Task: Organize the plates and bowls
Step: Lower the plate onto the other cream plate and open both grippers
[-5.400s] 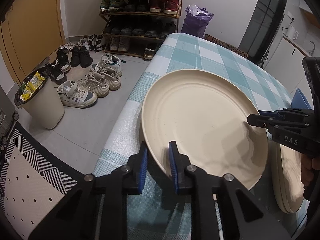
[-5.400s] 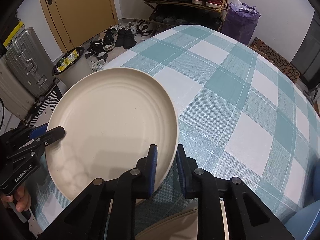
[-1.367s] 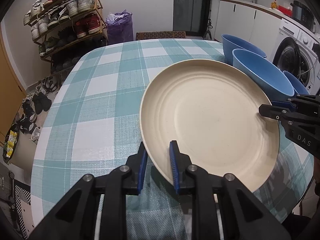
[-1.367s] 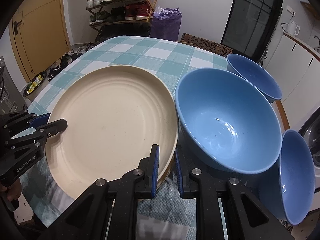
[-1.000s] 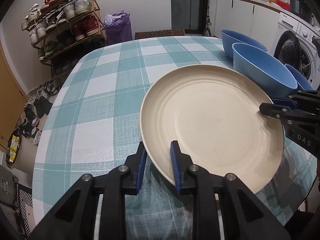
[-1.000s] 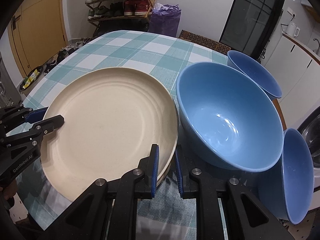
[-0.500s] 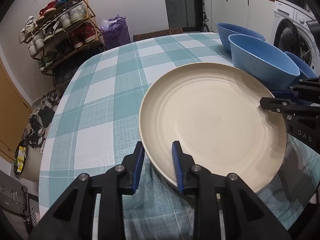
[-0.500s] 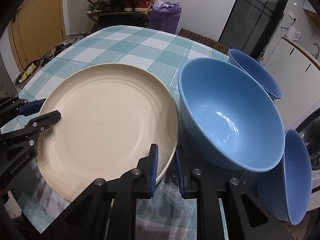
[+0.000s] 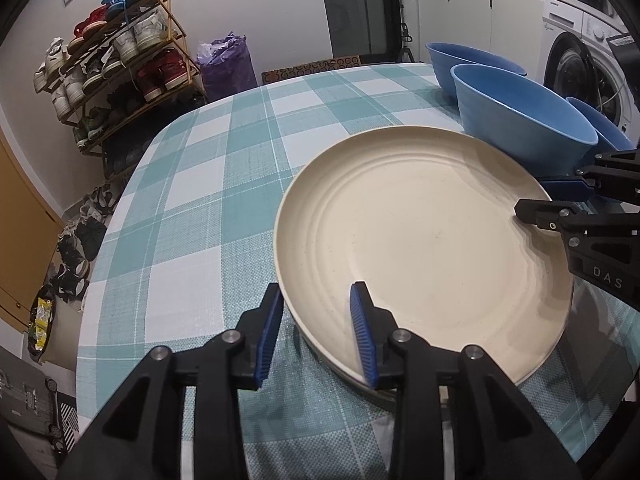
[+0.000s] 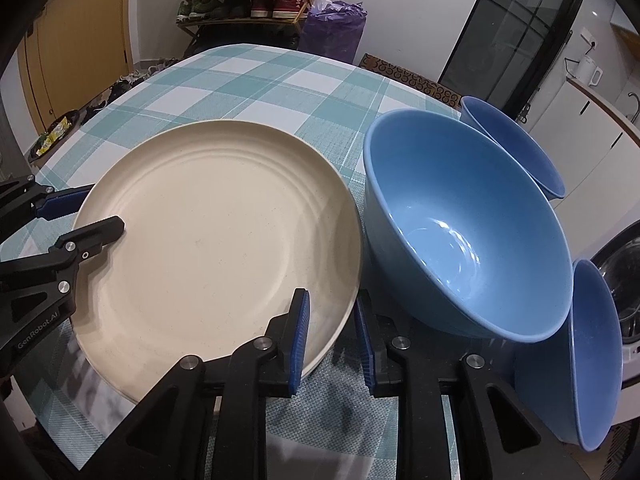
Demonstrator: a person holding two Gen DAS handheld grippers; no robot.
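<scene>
Plate (image 9: 420,240), left wrist view: cream, ridged, resting on another at the checked table's (image 9: 192,216) near edge. Left gripper (image 9: 316,332) has just been opening; pads astride the rim, clear of it. Risk: dragging the rim on withdrawal would shift the stack.

Right wrist view: right gripper (image 10: 332,336) likewise just been opening, released. Large blue bowl (image 10: 464,232) just beside; a nudge could tip it.
</scene>
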